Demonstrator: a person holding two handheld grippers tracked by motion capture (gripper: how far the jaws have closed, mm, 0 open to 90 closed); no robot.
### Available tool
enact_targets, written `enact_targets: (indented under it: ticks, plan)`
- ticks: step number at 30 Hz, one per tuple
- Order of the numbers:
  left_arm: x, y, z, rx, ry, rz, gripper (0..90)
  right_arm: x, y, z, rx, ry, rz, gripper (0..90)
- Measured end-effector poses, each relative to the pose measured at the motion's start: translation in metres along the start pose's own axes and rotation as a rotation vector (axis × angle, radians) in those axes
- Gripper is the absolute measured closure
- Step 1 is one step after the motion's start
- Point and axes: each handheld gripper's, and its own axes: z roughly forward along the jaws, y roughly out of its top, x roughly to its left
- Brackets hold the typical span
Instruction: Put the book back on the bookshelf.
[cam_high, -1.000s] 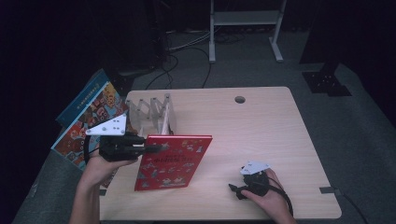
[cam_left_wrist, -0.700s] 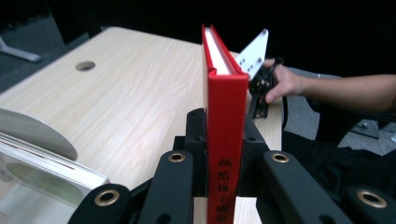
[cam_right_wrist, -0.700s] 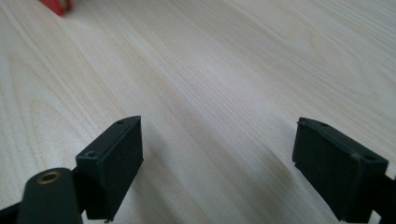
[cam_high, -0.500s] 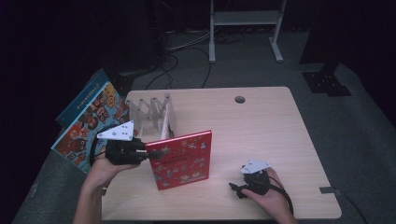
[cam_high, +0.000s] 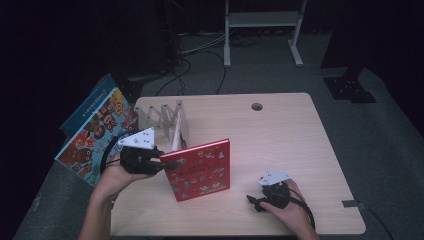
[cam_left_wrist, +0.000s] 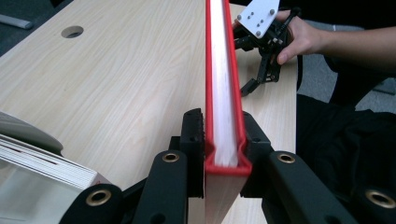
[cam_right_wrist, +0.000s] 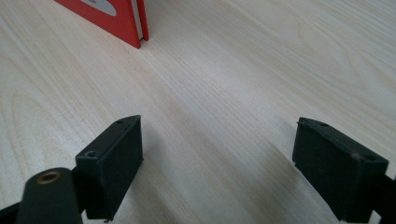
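While the red book stands on edge: it could topple
Left gripper (cam_high: 170, 163) fingers (cam_left_wrist: 194, 140): just eased wider, red book (cam_high: 200, 170) spine between, barely pinched
Right gripper (cam_high: 256, 201) fingers (cam_right_wrist: 112, 161): apart, empty, resting on tabletop (cam_high: 280, 135)
Risk: looser grip lets book slip flat

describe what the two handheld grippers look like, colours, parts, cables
Both are black. The left gripper carries a pale grey three-cornered plate with small holes on top, and a black cable loops from it. The right gripper has the same kind of plate and a trailing black cable. Their linkage arms show brass-coloured pivot rings, ending in blocky black jaws. Forearms are bare.
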Motion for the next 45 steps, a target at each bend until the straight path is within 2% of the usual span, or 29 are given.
enact_targets:
  ticks: [4, 8, 20, 33, 40, 45]
  plan:
    - [-0.001, 0.013, -0.003, 0.028, 0.011, 0.011, 71.2, 0.000, 0.000, 0.000, 0.001, 0.000, 0.005, 15.2]
    - [-0.001, 0.029, -0.001, 0.099, 0.028, 0.031, 70.2, 0.000, 0.000, 0.000, 0.001, 0.002, 0.008, 15.1]
    - [-0.002, 0.066, 0.013, 0.235, 0.020, 0.045, 73.2, -0.003, -0.001, 0.001, -0.006, 0.009, 0.020, 14.7]
    - [-0.001, 0.074, 0.022, 0.305, -0.005, 0.035, 76.5, -0.004, -0.002, 0.001, -0.008, 0.012, 0.035, 13.7]
    - [-0.001, 0.076, 0.032, 0.359, -0.025, 0.017, 76.3, -0.005, -0.003, 0.002, -0.015, 0.016, 0.041, 13.6]
    - [0.000, 0.078, 0.032, 0.372, -0.032, -0.009, 79.0, -0.005, -0.004, 0.002, -0.025, 0.023, 0.054, 13.3]
